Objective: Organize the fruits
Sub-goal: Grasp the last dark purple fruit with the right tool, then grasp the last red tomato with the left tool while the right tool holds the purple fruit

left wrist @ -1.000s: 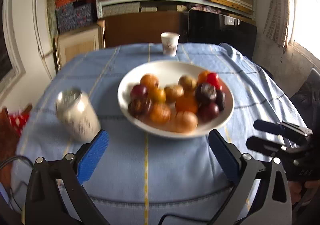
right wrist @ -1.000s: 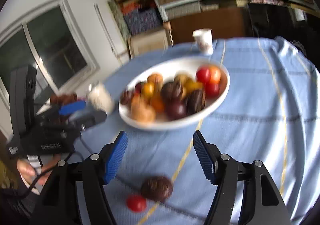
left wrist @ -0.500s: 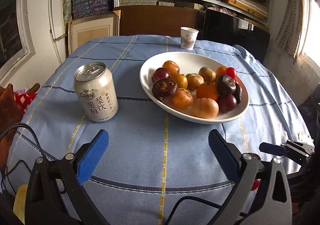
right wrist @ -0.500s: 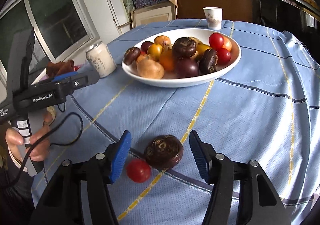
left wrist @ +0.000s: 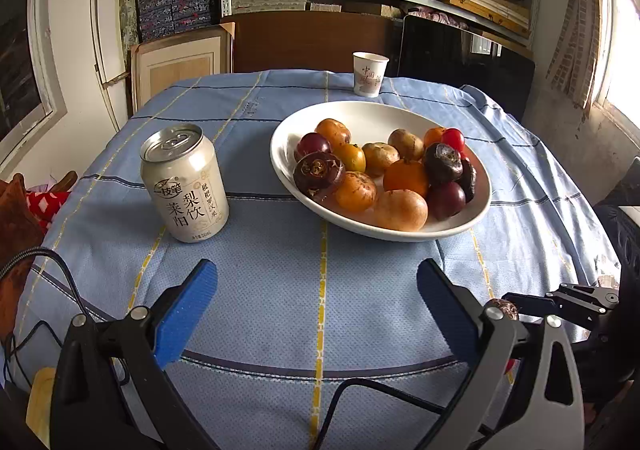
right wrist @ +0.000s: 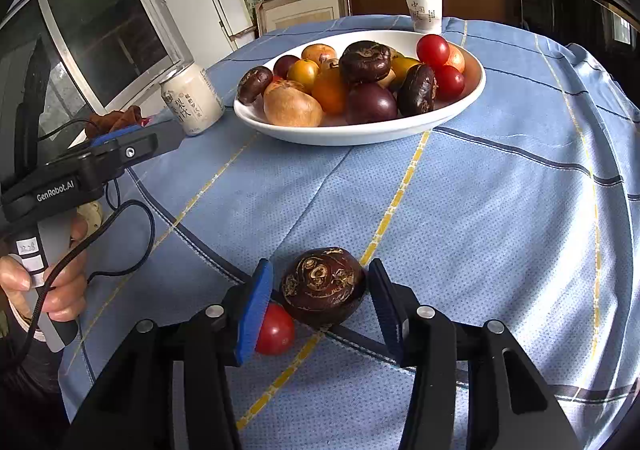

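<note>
Fruits are sitting mostly in the white bowl [left wrist: 478, 205] at the middle of the blue tablecloth [left wrist: 280, 290]; seen from the left wrist, the pile is mixing orange, tan, dark purple and red pieces, heaped toward the bowl's near rim. A drink can [left wrist: 184, 185] is standing upright to the bowl's left, well clear of it, and a paper cup [left wrist: 369, 73] is standing behind the bowl at the table's far edge. The left gripper [left wrist: 316, 310] is hovering over bare cloth with its jaws spread wide and nothing between them, probably parked out of the way while the other hand works. At the right edge the right gripper [left wrist: 560, 300] is showing only in part; a brown rounded shape by its fingers may be the loose fruit, though it is too hidden to say.

From the right wrist, a dark brown fruit [right wrist: 322, 286] is lying on the cloth near the table's front edge, well apart from the bowl, so it is likely the stray being gathered. The right gripper's jaws have just been closing around it; the right pad looks to be just meeting its skin, the left pad still standing slightly off, so the grip is not yet firm. A small red tomato [right wrist: 274, 334] is resting just beside the brown fruit, tucked behind the left pad, outside the jaws. A hand [right wrist: 44, 282] is holding the left gripper's handle at the left.
</note>
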Demonstrator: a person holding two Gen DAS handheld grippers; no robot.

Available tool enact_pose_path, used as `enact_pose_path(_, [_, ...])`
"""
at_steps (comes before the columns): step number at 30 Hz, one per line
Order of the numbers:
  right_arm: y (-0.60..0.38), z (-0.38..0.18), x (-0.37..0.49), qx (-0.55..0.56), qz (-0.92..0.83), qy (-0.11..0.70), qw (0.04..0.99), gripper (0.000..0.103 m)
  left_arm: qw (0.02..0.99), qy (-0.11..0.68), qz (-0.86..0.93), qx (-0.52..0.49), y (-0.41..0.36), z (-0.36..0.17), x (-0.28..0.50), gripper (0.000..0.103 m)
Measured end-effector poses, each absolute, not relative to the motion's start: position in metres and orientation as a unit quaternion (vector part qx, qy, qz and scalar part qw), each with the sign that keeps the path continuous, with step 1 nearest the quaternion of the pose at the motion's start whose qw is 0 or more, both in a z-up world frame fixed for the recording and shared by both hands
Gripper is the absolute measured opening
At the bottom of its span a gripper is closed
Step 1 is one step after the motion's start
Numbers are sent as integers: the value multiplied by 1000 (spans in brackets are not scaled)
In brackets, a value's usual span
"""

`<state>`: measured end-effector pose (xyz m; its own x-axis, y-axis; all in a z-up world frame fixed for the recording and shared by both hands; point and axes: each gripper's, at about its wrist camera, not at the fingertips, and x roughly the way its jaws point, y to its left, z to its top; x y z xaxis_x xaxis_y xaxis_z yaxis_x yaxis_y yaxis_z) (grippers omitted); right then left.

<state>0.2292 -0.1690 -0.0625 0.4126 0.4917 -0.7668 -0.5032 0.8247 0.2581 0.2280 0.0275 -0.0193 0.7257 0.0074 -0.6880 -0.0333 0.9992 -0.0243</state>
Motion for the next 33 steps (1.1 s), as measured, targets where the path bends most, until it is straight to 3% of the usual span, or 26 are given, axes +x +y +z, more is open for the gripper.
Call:
enact_pose_path(9, [-194,-50,233,60,297,440,845,43,927,375,2,-15,23,-22,228,98])
enact_pose_path(19, [-261,-25,215,136,251,375,882,43,898,401,-170,65,-45,-41,210,98])
enact_pose_path(25, [-273,-25,211,139,231,367,890,43,886,400,-214,96,-70,-44,213,77])
enact_pose_path(33, [-280,-28,210,147,224,374,888,43,861,417,-251,144,-108,-52,243,74])
